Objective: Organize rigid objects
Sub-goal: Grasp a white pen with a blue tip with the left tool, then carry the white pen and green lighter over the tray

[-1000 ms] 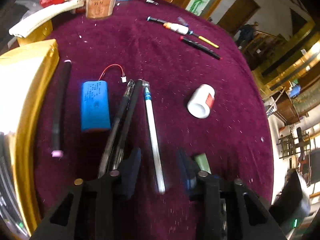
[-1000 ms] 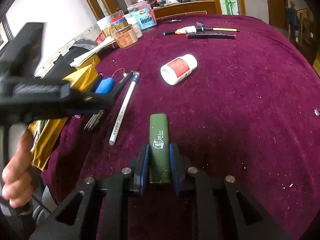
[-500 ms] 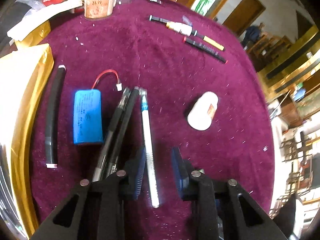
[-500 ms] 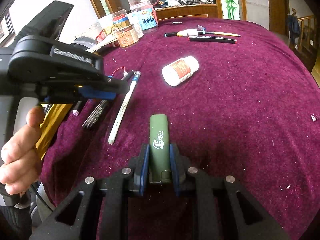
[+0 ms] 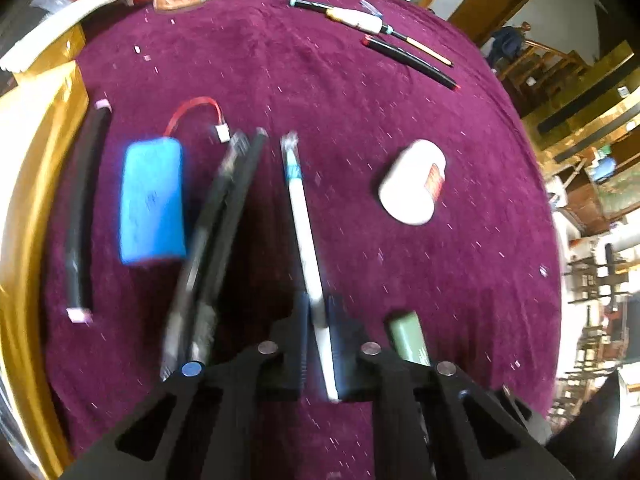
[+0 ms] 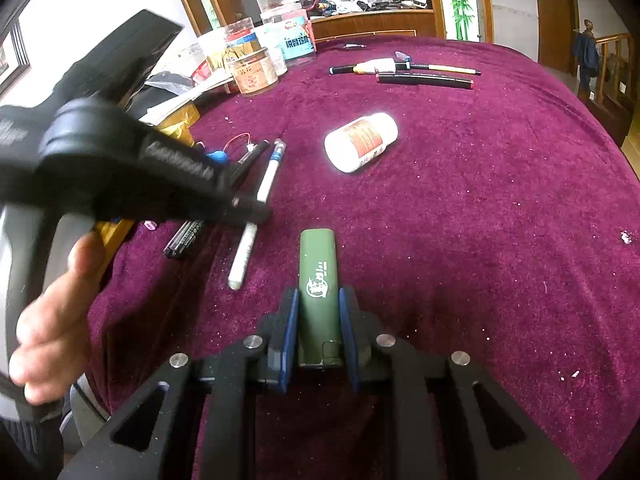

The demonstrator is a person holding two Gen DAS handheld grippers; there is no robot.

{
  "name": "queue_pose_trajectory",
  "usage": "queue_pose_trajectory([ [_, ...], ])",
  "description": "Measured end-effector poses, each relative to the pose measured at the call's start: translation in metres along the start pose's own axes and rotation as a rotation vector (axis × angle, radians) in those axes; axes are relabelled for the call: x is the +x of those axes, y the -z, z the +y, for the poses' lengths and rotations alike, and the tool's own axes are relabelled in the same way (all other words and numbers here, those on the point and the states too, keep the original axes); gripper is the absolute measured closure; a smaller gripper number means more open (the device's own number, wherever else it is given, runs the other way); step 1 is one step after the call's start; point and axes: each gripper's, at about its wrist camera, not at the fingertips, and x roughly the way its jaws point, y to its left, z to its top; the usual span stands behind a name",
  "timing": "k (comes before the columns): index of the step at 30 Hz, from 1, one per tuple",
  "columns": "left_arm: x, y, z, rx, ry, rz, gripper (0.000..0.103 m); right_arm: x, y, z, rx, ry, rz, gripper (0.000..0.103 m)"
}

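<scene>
A white pen with a blue band (image 5: 302,216) lies on the purple tablecloth (image 5: 340,92). My left gripper (image 5: 319,316) has its jaws closed around the pen's near end; it also shows in the right wrist view (image 6: 256,210) over the pen (image 6: 245,254). My right gripper (image 6: 319,312) is shut on a green rectangular lighter-like case (image 6: 320,280), also seen in the left wrist view (image 5: 408,336). Two black pens (image 5: 224,216), a blue battery pack (image 5: 154,200) with red wire, and a black tube (image 5: 82,208) lie left of the white pen.
A white pill bottle (image 5: 414,182) lies on its side to the right (image 6: 360,142). Markers and pens (image 6: 424,74) lie at the far side. Jars and containers (image 6: 256,68) stand at the back left. A gold box (image 5: 24,200) borders the left edge.
My left gripper has moved forward over the white pen and its jaws have narrowed from open to closed on the pen. The right gripper holds the green case still.
</scene>
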Motion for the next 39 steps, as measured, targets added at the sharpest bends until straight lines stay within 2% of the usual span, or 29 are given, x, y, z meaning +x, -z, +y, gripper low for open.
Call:
queue_pose_trajectory([
  [5, 0.001, -0.005, -0.005, 0.002, -0.028, -0.004, 0.095, 0.0, 0.0, 0.001, -0.003, 0.007, 0.0, 0.083],
  [8, 0.003, -0.002, -0.018, 0.074, -0.098, -0.029, 0.095, 0.0, 0.0, 0.002, -0.004, 0.007, 0.0, 0.083],
  [10, 0.001, 0.002, -0.019, 0.088, -0.102, -0.039, 0.096, 0.0, 0.0, 0.001, -0.004, 0.008, -0.001, 0.083],
  [15, -0.02, 0.026, -0.001, 0.049, -0.007, -0.04, 0.097, 0.0, 0.001, 0.003, -0.012, -0.002, -0.003, 0.083],
  [17, -0.035, 0.04, 0.009, 0.03, 0.049, -0.053, 0.097, 0.0, 0.003, 0.008, -0.044, -0.012, 0.002, 0.083],
  [20, -0.061, 0.061, 0.023, 0.007, 0.092, -0.087, 0.097, 0.0, 0.003, 0.012, -0.068, -0.021, 0.005, 0.083],
  [22, -0.083, 0.074, 0.034, -0.007, 0.103, -0.134, 0.097, -0.002, 0.002, 0.01, -0.059, -0.058, -0.001, 0.083],
  [24, -0.109, 0.083, 0.047, -0.034, 0.126, -0.182, 0.097, -0.007, 0.002, 0.007, -0.028, -0.149, -0.013, 0.083],
  [26, -0.136, 0.091, 0.062, -0.063, 0.14, -0.242, 0.097, -0.008, 0.002, 0.006, 0.035, -0.283, -0.003, 0.083],
  [29, -0.171, 0.103, 0.086, -0.09, 0.096, -0.323, 0.097, -0.01, 0.0, 0.028, 0.039, -0.374, 0.002, 0.083],
  [33, -0.199, 0.12, 0.122, -0.139, -0.018, -0.416, 0.097, -0.019, -0.01, 0.085, -0.062, -0.437, -0.013, 0.083],
  [36, -0.2, 0.132, 0.148, -0.175, -0.113, -0.437, 0.097, -0.017, -0.019, 0.126, -0.127, -0.478, -0.011, 0.083],
  [39, -0.195, 0.14, 0.17, -0.22, -0.173, -0.433, 0.097, -0.009, -0.022, 0.163, -0.182, -0.495, 0.007, 0.083],
])
